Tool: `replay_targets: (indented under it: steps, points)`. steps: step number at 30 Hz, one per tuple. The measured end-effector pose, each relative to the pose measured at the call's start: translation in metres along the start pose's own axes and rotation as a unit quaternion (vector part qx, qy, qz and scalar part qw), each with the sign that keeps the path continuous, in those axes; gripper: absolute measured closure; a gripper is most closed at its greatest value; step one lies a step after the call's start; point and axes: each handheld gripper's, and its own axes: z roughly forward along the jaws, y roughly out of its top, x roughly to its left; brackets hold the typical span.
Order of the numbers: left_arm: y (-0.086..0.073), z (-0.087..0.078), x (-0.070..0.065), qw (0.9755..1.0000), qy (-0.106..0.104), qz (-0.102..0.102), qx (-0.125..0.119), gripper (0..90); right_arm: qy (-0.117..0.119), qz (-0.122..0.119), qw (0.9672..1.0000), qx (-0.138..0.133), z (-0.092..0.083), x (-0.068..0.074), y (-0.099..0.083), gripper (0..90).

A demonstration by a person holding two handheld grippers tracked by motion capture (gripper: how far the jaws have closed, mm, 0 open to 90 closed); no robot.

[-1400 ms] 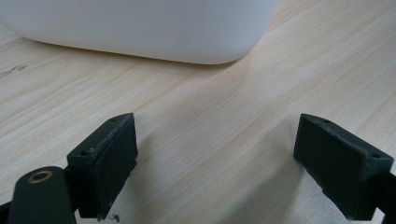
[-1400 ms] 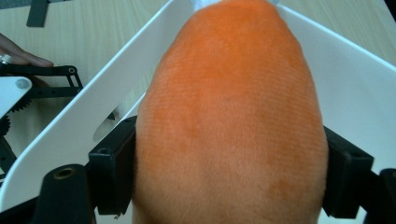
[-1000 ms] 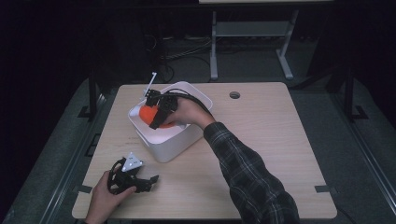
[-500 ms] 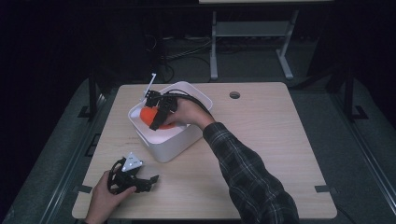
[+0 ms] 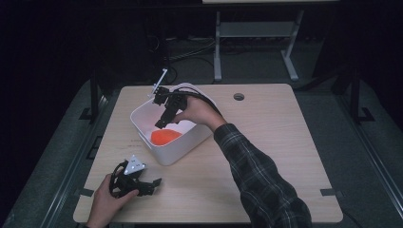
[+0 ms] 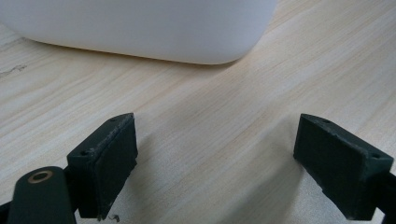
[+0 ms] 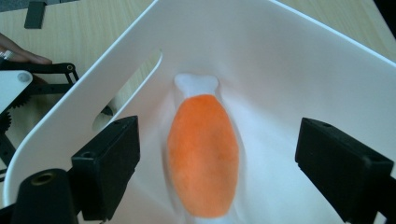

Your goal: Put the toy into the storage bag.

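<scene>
An orange plush drumstick [image 7: 203, 158] with a white bone-shaped end is seen lying flat on the floor of the white bin [image 5: 183, 147]. In the right gripper view its long axis runs straight away from the camera, the white knob at the far end; in the high view it lies slantwise, towards the near-left wall of the bin.

The right gripper [image 5: 164, 118] is held above the bin by the right hand [image 5: 199, 111], tilted down towards the toy, with the plaid sleeve stretched from the near right across the worktop [image 5: 285, 142]. Its jaws have just been opening and are spread wide, with nothing gripped; the toy lies below and between them, untouched.

The left gripper [image 5: 154, 183] is rested on the worktop near the front left edge, just beside the bin's near corner, jaws wide apart and empty, with bare wood between them.

The toy is closed in by the bin walls, one with a slot handle at the left of the right gripper view. Open worktop is left to the right of the bin
</scene>
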Motion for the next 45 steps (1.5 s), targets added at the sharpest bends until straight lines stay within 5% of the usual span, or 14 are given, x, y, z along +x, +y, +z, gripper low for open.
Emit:
replay_targets:
  steps: [25, 45]
  points:
    - [0.0, 0.0, 0.0, 1.0, 0.0, -0.002, -0.002, 12.7, -0.017, 0.036, 0.9974, -0.06, -0.065, -0.007, -0.071, 12.1]
    - [0.0, 0.0, 0.0, 1.0, 0.001, -0.003, -0.003, 12.7, -0.041, 0.075, 0.9918, -0.095, -0.089, -0.002, -0.135, 9.2]
